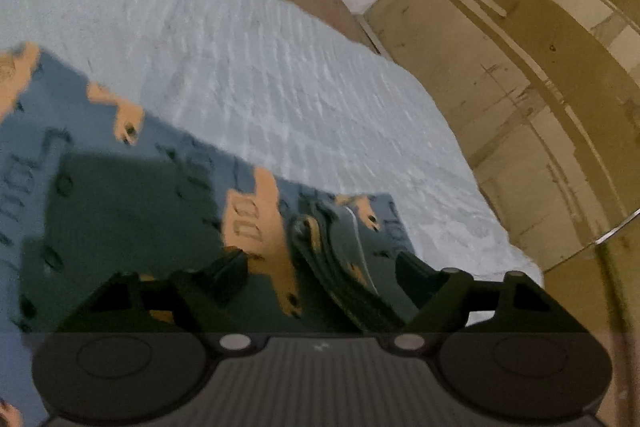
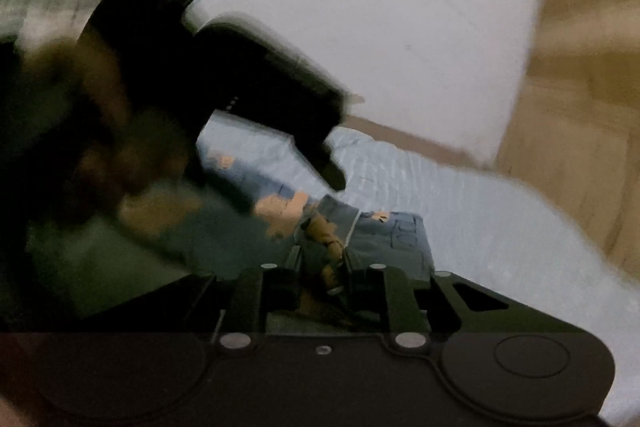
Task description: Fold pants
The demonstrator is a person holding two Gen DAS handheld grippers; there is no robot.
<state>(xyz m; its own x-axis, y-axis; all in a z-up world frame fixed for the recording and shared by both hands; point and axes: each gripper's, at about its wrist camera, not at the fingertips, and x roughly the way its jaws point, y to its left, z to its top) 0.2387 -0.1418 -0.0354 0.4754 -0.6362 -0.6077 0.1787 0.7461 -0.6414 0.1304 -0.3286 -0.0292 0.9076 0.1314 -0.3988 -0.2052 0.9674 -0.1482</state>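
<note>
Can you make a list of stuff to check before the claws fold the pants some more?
1. Right claw pinching the pants: ok, its fingers are closed on bunched cloth.
2. Left claw gripping: not ok, its fingers are spread wide, with cloth only lying between them.
3. Pants on the bed cover: ok.
4. Pants lying flat: not ok, an edge is bunched up near the claws.
5. Claws apart from each other: cannot tell, the right view is blurred.
</note>
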